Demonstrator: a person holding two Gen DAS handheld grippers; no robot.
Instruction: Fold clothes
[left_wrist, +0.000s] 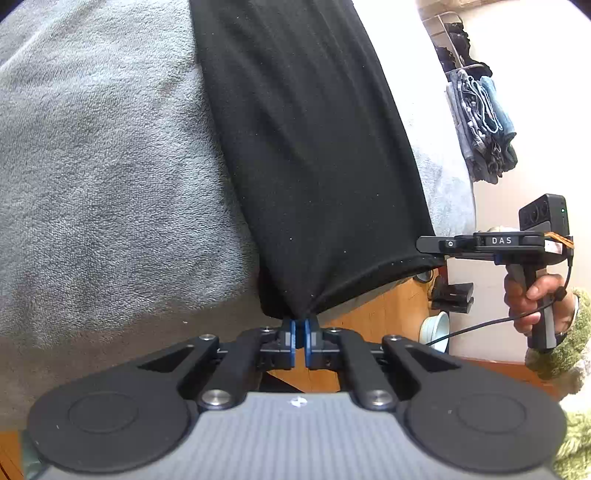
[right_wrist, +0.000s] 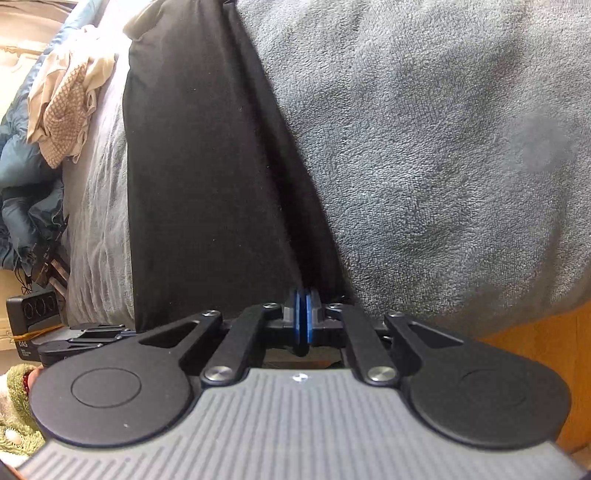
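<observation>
Black garment (left_wrist: 314, 147) lies flat on grey fleece blanket (left_wrist: 103, 184), running from 12 o'clock down to the near hem at the bed edge. Left gripper (left_wrist: 300, 325) pinched tight on the hem's left corner, cloth bunching at blue pads (left_wrist: 293, 334). Right gripper (right_wrist: 303, 306) clamped on the opposite corner; in the left view it sits at 3 o'clock. Cream clothes pile (right_wrist: 66, 96) at 10 o'clock in the right view.

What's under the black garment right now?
The black garment lies on a grey fleece blanket, which shows on both sides. Whatever sits beneath the blanket or the cloth's middle is covered.
</observation>
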